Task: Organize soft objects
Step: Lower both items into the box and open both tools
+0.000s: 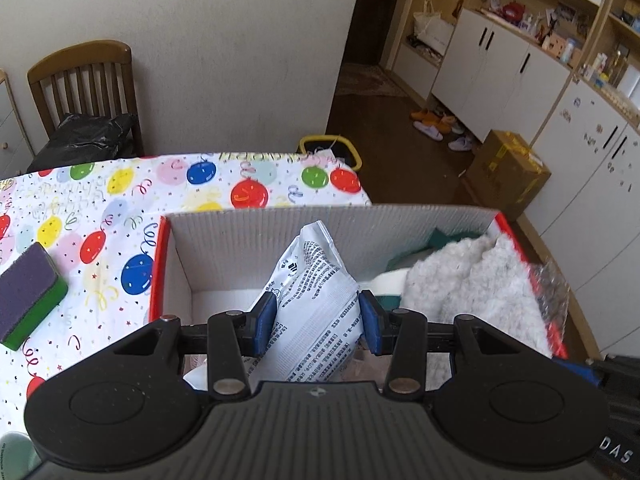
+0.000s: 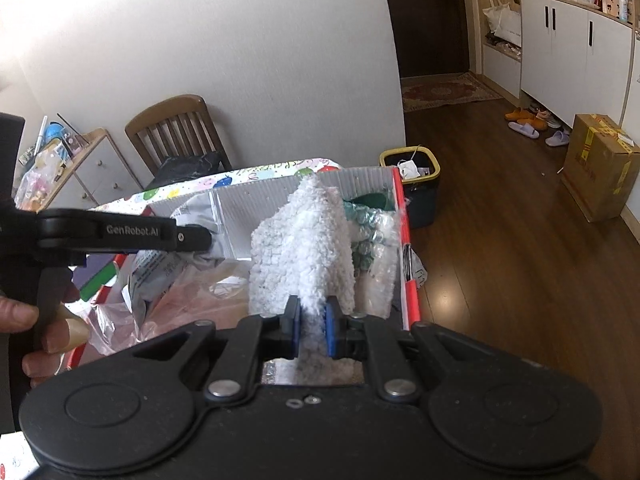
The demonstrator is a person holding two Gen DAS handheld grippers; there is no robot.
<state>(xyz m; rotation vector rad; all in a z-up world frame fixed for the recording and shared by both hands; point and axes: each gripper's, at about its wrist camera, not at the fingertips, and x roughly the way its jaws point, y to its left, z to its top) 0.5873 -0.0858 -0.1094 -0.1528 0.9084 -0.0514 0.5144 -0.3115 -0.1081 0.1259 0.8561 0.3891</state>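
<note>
Grip first: my left gripper (image 1: pixel 318 322) has its blue pads on either side of a white printed pouch (image 1: pixel 312 304), and they look closed onto it, the film bulging between them. My right gripper (image 2: pixel 312 330) is pinched down narrow on a fold of the white fluffy cloth (image 2: pixel 304 248), which stands up in a peak above the jaws.

Both things are held over the open cardboard box (image 1: pixel 280 236) with the red rim, the pouch toward its left half, the cloth toward its right. Further into the box on the right I can make out something dark green (image 2: pixel 370 200) and a crinkly clear bag (image 2: pixel 374 236); pale pink plastic film (image 2: pixel 192 300) lies near the front.

I judge the pouch to be light and squashy, with slick film that could slide out of the pads if I hold only a corner; taking it across the filled middle, as now, seems safest. The cloth should be light and limp, with grippy pile, so a pinch on any thick fold will hold, but whatever hangs free will droop and may catch on the box wall.

Outside the box, a purple-and-green sponge (image 1: pixel 28 288) sits on the balloon-print tablecloth (image 1: pixel 120 192), well apart to the left. It looks springy and light; I would grip it across its short sides.
</note>
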